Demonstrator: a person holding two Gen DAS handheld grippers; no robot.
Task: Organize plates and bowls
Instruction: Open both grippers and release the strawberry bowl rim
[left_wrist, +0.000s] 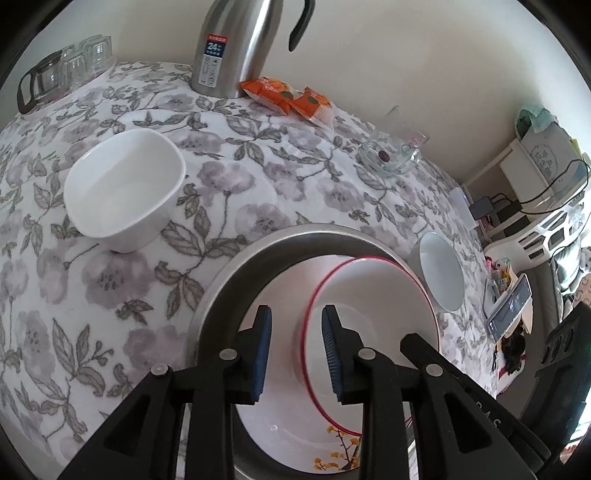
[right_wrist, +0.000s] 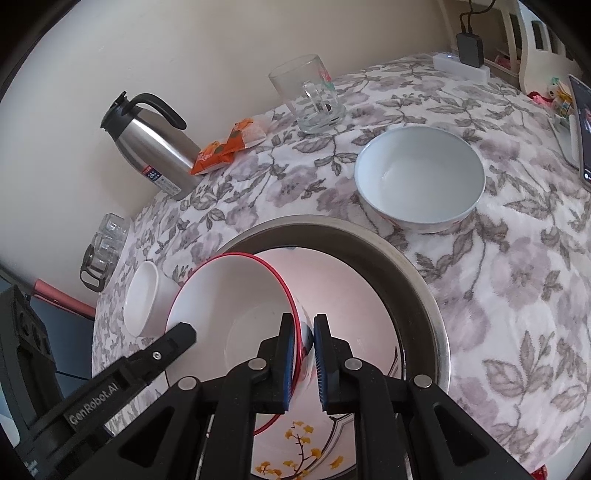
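Note:
A white bowl with a red rim sits tilted over a flowered plate, which lies in a round metal basin. My right gripper is shut on the bowl's right wall, one blue pad inside and one outside. My left gripper straddles the bowl's left rim. Its pads stand apart from the rim on both sides, so it is open. One of its fingers shows at the bowl's left edge in the right wrist view.
On the flowered tablecloth, a square white bowl stands left of the basin and a round white bowl right of it. Along the wall are a steel thermos, snack packets, a glass mug and glass cups.

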